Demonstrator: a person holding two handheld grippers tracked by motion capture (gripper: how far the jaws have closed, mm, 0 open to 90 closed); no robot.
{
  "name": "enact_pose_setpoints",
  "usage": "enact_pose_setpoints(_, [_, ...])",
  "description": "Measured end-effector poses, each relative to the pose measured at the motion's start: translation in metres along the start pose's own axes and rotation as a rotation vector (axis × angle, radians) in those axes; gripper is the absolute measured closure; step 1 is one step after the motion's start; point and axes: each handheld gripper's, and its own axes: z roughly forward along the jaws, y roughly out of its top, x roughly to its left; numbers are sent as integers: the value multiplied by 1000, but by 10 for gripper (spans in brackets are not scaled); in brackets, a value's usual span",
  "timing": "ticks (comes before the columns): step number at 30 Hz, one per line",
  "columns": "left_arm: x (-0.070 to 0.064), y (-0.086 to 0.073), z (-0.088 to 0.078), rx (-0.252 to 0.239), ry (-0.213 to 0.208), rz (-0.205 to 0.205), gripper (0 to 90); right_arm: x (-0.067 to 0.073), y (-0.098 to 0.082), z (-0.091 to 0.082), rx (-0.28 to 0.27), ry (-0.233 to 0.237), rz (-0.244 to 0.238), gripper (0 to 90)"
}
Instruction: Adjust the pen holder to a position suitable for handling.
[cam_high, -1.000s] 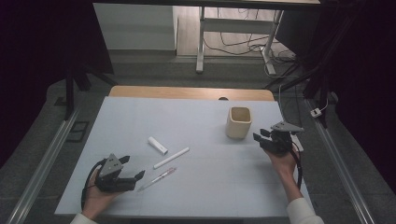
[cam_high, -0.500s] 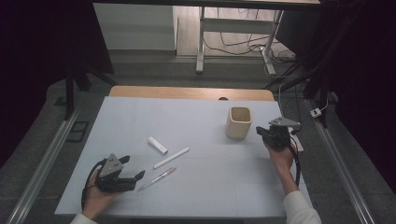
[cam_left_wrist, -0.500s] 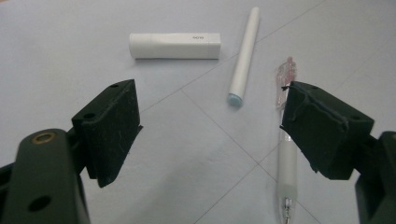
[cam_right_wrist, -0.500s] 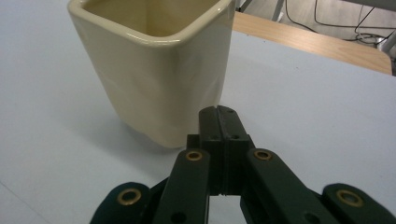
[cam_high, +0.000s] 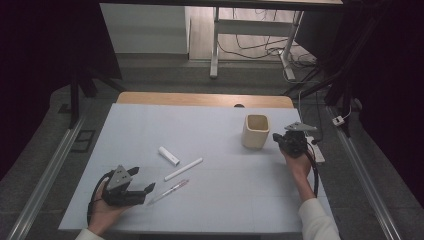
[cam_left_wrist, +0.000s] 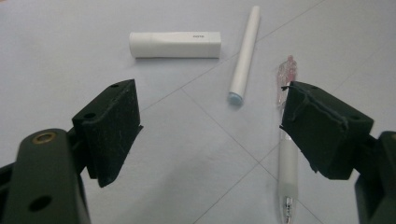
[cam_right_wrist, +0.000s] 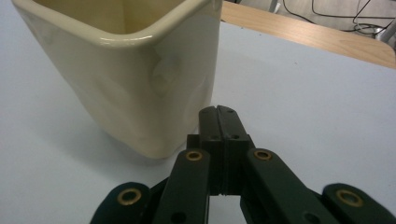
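Pens lie ahead of the left hand-held gripper (cam_left_wrist: 210, 140), jaws apart beside the pen (cam_left_wrist: 287, 154): pickup looks next. Right hand-held gripper (cam_right_wrist: 218, 116), jaws together, sits near the cup (cam_high: 255, 131) at far right.

One cream cup (cam_high: 256, 131), one white tube (cam_high: 169, 155), one white stick (cam_high: 183, 169), one clear pen (cam_high: 169, 191).
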Motion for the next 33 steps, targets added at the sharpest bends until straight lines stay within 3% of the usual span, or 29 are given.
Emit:
enact_pose_setpoints(13, [0, -1, 0, 4, -2, -2, 188, -4, -2, 17, 42, 4, 3, 891])
enact_pose_setpoints(33, [0, -2, 1, 8, 2, -6, 188, 1, 2, 31, 36, 32, -17, 891])
